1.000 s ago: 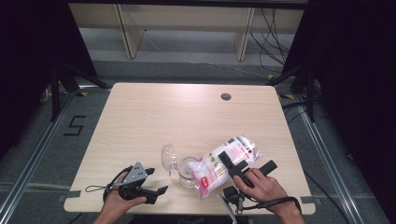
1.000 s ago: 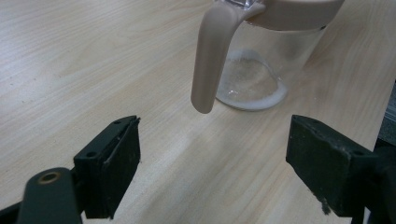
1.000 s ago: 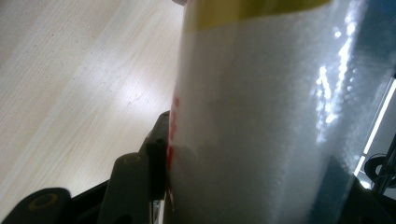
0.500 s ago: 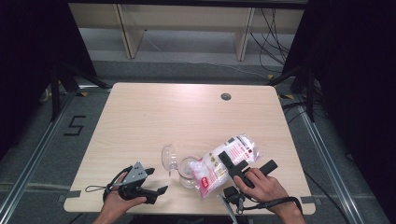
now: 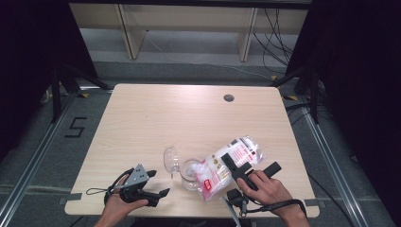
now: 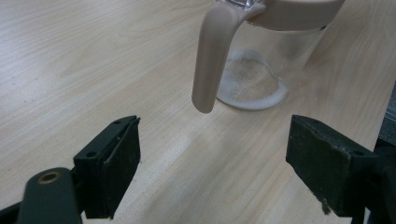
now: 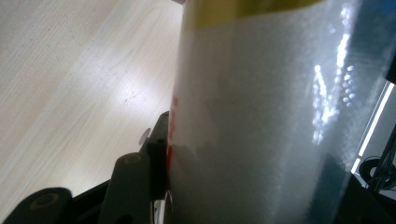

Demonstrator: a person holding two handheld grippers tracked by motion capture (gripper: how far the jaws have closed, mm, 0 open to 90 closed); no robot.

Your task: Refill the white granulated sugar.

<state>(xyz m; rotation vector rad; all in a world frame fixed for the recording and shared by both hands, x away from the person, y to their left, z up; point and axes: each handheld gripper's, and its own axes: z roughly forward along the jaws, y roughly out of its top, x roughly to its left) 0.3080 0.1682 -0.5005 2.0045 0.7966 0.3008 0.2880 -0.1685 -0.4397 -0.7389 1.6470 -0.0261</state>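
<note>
- Right tool: jaws part-way closed and clamped on a clear plastic bag of white granules. The right gripper view has the bag pressed against the left jaw pad, with red print showing at the contact edge.
- Bag position: tilted, its lower end over the mouth of a clear glass jar, its upper end raised toward the right side of the table. Whether the bag touches the jar rim cannot be told.
- Right hand: wrapped around the tool body at the table's near right edge, with a black cable trailing off beneath it.
- Left tool: jaws wide apart, nothing between them, held by the left hand near the table's front edge, left of the jar.
- Left gripper view: both black pads flank bare tabletop; the jar stands ahead of them, apart, with a thin layer of white granules on its bottom.
- Jar lid: flipped open on the jar's left side; a beige handle hangs down from the beige collar.
- Table surface: light wood, with a round cable hole at the far right.
</note>
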